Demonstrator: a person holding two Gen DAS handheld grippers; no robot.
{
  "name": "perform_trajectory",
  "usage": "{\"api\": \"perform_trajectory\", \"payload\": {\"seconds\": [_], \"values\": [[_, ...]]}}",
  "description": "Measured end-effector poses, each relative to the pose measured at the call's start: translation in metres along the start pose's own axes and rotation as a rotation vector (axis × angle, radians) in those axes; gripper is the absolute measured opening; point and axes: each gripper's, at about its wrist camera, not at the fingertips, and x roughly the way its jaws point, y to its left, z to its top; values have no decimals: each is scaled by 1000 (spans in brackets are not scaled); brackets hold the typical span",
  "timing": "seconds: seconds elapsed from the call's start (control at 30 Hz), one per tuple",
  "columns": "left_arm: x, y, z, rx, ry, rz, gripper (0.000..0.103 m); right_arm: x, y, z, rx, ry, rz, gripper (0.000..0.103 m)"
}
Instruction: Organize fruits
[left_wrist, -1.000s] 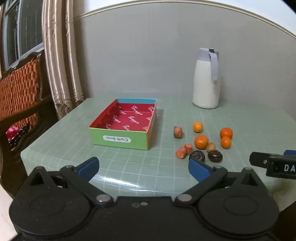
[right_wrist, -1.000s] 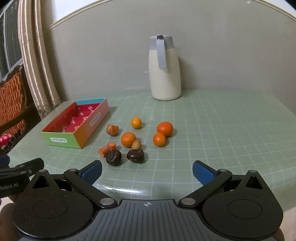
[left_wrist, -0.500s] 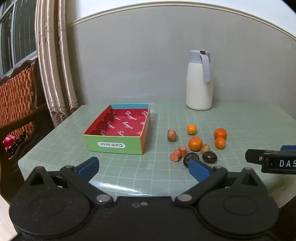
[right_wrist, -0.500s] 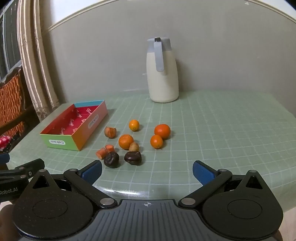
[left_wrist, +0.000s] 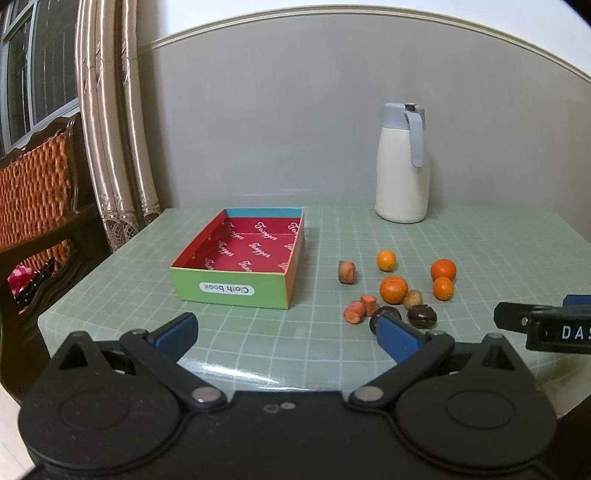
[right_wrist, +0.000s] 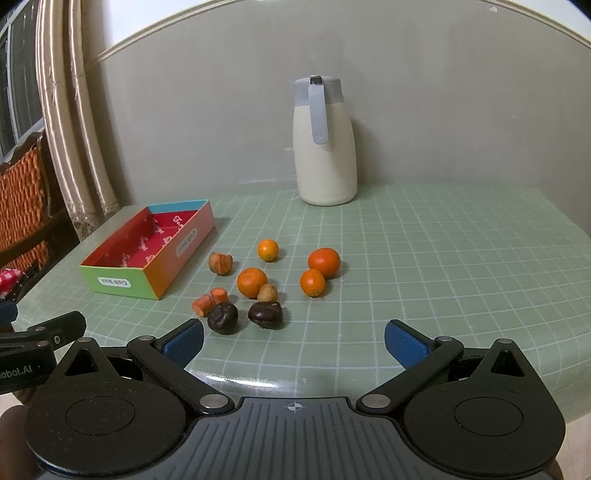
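Note:
A colourful open box (left_wrist: 240, 258) with a red inside stands empty on the left of the green table; it also shows in the right wrist view (right_wrist: 147, 254). Right of it lies a loose group: several oranges (right_wrist: 252, 282), carrot pieces (right_wrist: 208, 301), two dark fruits (right_wrist: 265, 314) and a small tan fruit (right_wrist: 267, 292). The group shows in the left wrist view too, around the biggest orange (left_wrist: 393, 289). My left gripper (left_wrist: 286, 332) is open and empty at the table's front edge. My right gripper (right_wrist: 293, 341) is open and empty, just short of the dark fruits.
A white jug with a grey lid (right_wrist: 325, 147) stands at the back of the table (right_wrist: 443, 258), against the wall. A wooden chair with an orange woven back (left_wrist: 33, 199) and curtains (left_wrist: 110, 129) are to the left.
Both grippers have drifted slightly; the left view has shifted so box and fruits sit a little lower and nearer. The right view has edged closer to the fruits. Nothing on the table moved.

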Motion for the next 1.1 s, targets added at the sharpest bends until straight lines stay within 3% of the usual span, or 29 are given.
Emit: {"api": "perform_trajectory", "payload": {"seconds": [1.1], "values": [[-3,8,1,-37,-37,52,97,-3,5,0,-8,2,-2,103]]}}
